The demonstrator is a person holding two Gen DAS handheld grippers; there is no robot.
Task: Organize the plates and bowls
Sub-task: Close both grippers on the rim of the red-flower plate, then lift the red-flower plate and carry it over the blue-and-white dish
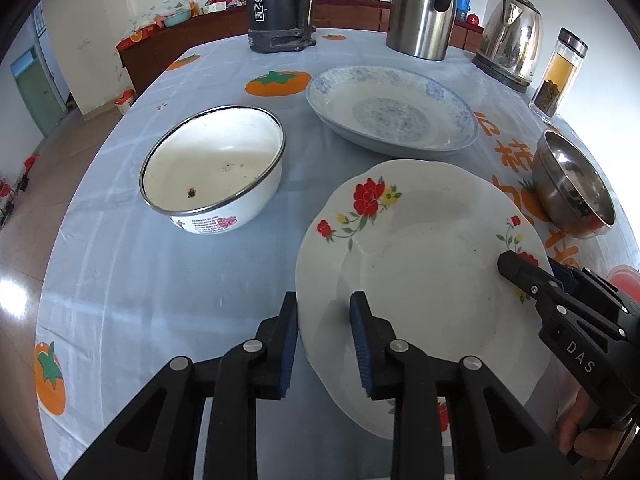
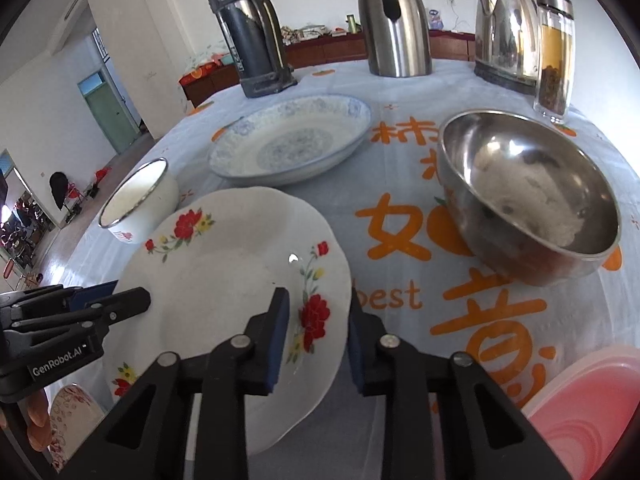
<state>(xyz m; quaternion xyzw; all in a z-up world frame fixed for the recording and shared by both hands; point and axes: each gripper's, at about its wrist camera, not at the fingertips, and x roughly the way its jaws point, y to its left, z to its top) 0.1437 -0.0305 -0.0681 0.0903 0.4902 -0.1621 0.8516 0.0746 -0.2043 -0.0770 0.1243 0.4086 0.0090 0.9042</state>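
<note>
Flowered plate [image 1: 420,280] lies flat on the tablecloth [image 1: 160,272], nearest dish to both tools, roughly round so no real long axis. It sits between the two grippers: left rim is straddled by the left gripper [image 1: 324,312], right rim by the right gripper [image 2: 316,312]. In the left wrist view one pad is outside the plate edge, the other over the plate well; jaws partly apart, not closed on the rim. In the right wrist view the same: one finger over the plate face by the red flower, the other off the edge over the cloth, gap partly open, contact with the rim cannot be told. Both are about equally near, one per side, so a two-handed lift looks like the step in hand.

Beyond the plate: blue-patterned plate [image 1: 392,110] lies straight ahead, just behind it, the likely stack target. White enamel bowl [image 1: 214,168] is ahead-left, apart from the plates. Steel bowl [image 2: 528,196] is to the right, near the right gripper. Flasks, kettle [image 1: 510,40] and jar stand at the far edge
</note>
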